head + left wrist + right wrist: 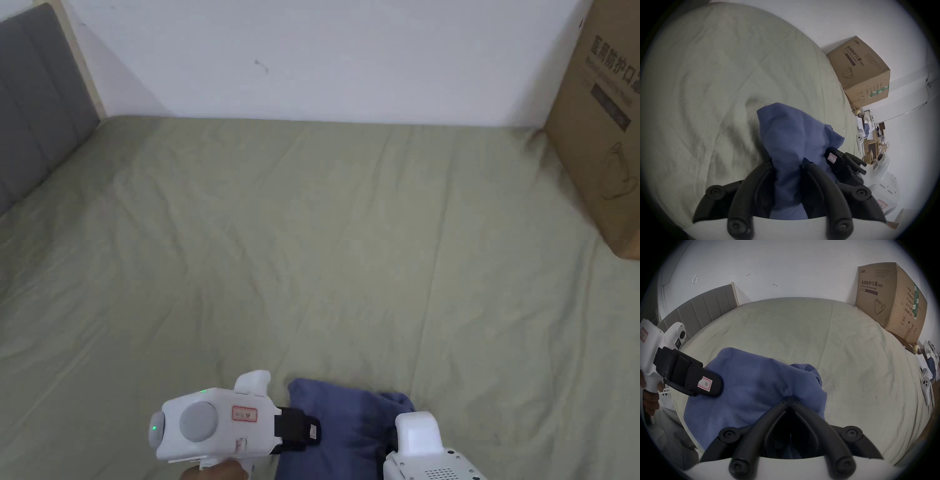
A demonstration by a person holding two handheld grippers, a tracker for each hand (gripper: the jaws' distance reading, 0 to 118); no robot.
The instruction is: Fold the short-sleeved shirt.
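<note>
The blue short-sleeved shirt (350, 415) lies bunched in a heap at the near edge of the green bed sheet (312, 237). In the left gripper view my left gripper (787, 165) is shut on a thick fold of the shirt (786, 129), with cloth filling the space between its jaws. My right gripper (791, 398) has its jaws closed tip to tip on a pinch of the shirt (753, 378), and creases run into the tips. In the head view the left gripper (312, 431) comes in from the left and the right gripper (387, 451) from below.
A large cardboard box (600, 125) stands at the bed's far right corner against the white wall. A grey padded headboard (31, 106) lines the left side. A white controller (925, 386) lies by the bed's right edge, with clutter beyond it.
</note>
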